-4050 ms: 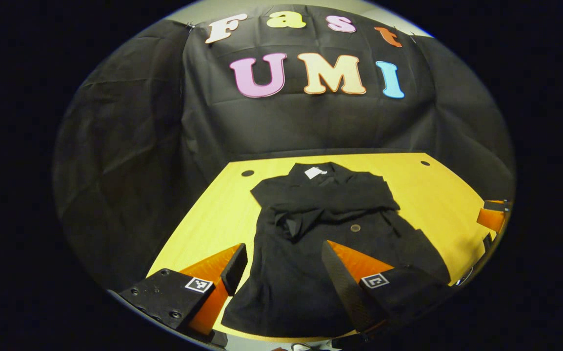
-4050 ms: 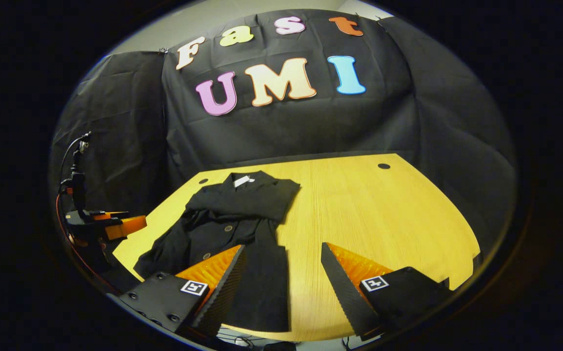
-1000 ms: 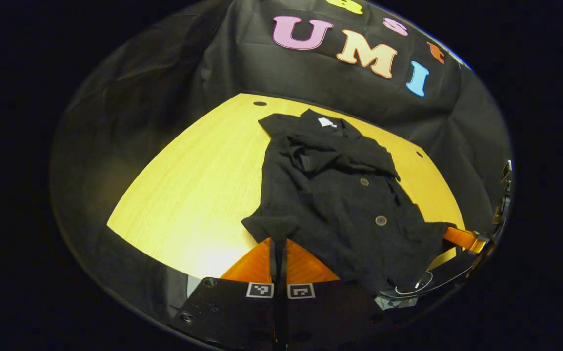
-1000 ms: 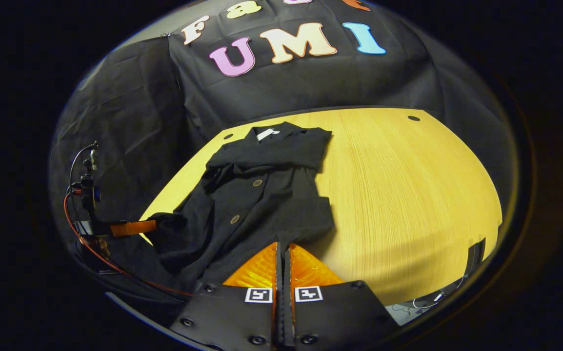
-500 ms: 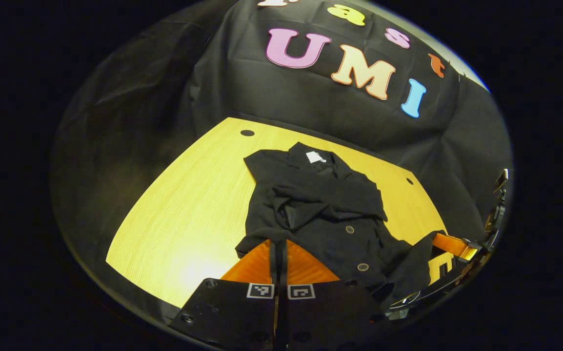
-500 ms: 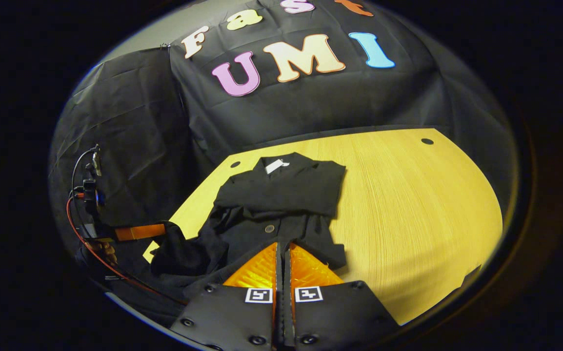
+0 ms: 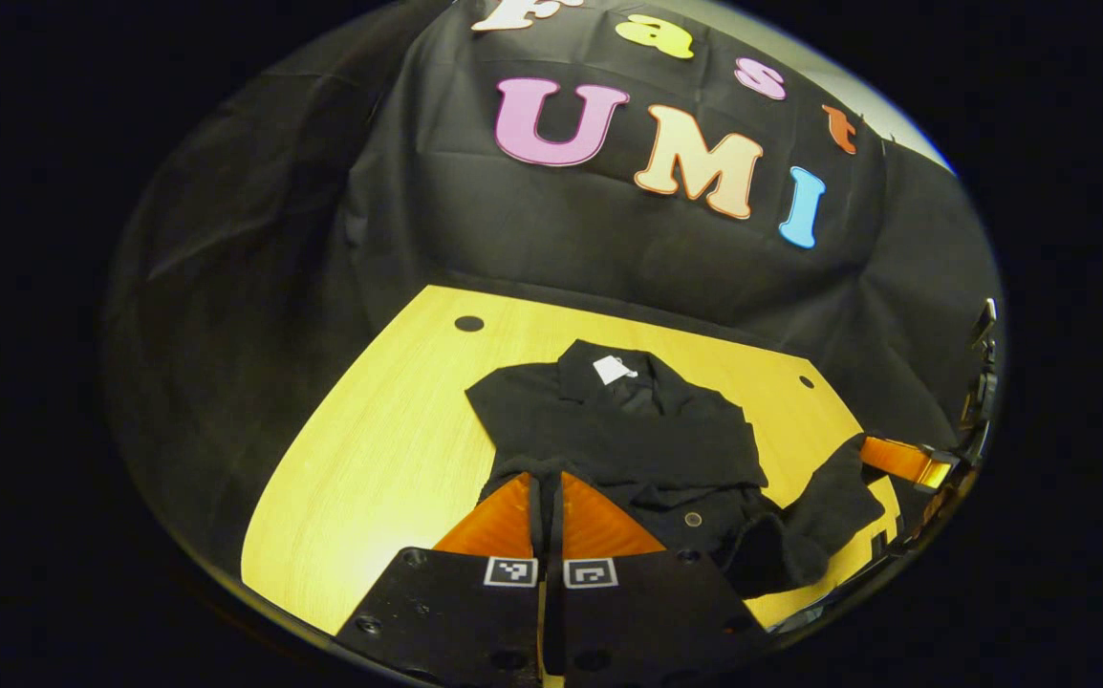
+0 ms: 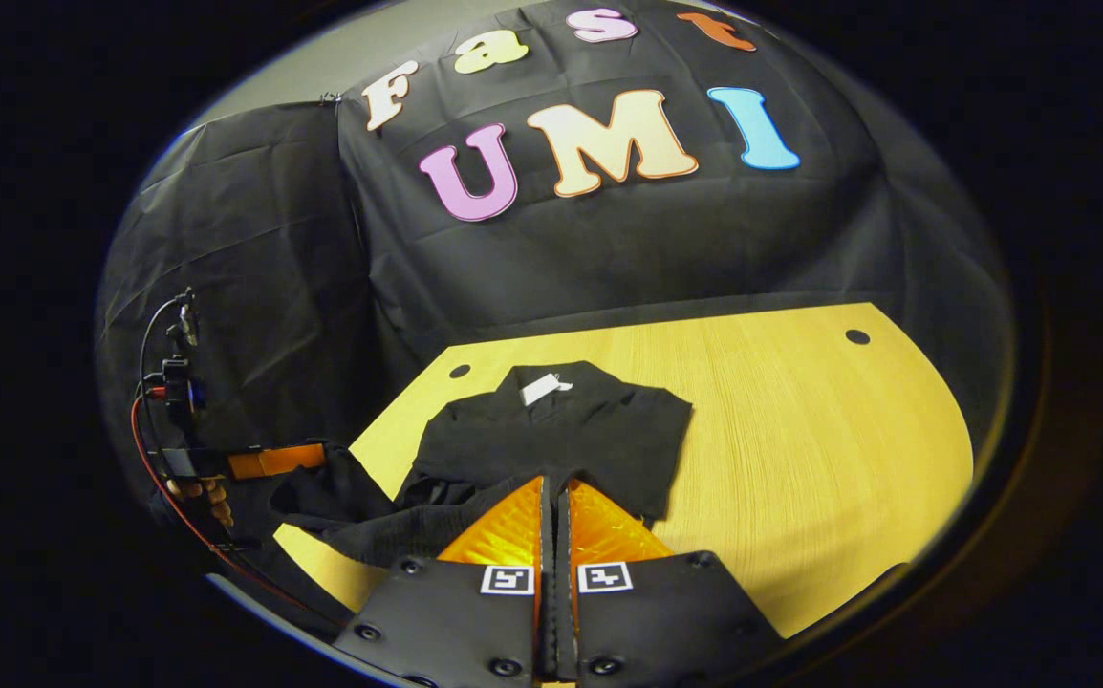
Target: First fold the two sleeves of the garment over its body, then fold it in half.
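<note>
Garment collar toward wall; both claws pinching lifted hem.

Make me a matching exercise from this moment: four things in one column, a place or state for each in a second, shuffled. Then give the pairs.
1. left gripper
2. white tag
3. table
4. sleeves

A. at the garment's collar
B. yellow wood, bare on one side
C. shut on the hem, lifted
D. folded across the body

Pairs: 1-C, 2-A, 3-B, 4-D
</note>
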`<state>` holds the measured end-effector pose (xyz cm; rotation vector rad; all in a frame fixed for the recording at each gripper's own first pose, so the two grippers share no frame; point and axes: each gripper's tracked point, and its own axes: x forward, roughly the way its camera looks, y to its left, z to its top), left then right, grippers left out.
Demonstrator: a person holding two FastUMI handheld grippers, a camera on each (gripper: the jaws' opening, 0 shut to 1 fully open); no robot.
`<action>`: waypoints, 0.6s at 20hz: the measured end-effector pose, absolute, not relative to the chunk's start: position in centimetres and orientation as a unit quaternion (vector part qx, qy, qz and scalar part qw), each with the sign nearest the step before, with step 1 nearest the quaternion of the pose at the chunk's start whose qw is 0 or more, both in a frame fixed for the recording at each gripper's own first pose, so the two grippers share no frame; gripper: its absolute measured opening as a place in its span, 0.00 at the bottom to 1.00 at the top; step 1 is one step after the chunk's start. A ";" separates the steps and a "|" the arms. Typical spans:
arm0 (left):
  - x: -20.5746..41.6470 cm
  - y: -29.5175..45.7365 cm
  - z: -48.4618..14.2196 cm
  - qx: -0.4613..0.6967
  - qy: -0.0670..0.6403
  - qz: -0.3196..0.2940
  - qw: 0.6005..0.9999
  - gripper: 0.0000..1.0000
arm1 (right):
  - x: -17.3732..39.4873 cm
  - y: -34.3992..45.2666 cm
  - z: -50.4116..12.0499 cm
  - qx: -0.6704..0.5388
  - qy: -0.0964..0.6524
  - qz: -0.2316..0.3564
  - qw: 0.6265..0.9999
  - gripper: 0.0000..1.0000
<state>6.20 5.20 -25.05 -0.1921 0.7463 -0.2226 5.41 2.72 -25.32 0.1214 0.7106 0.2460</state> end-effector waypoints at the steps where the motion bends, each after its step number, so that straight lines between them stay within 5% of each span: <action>1: 7.0 5.1 -24.8 -0.091 0.359 -0.115 0.922 0.00 | 6.2 2.7 -25.1 0.057 0.344 0.117 0.930 0.02; 12: 17.4 4.8 -25.2 -0.073 0.329 -0.153 0.929 0.00 | 15.1 2.9 -24.3 0.045 0.324 0.082 0.941 0.02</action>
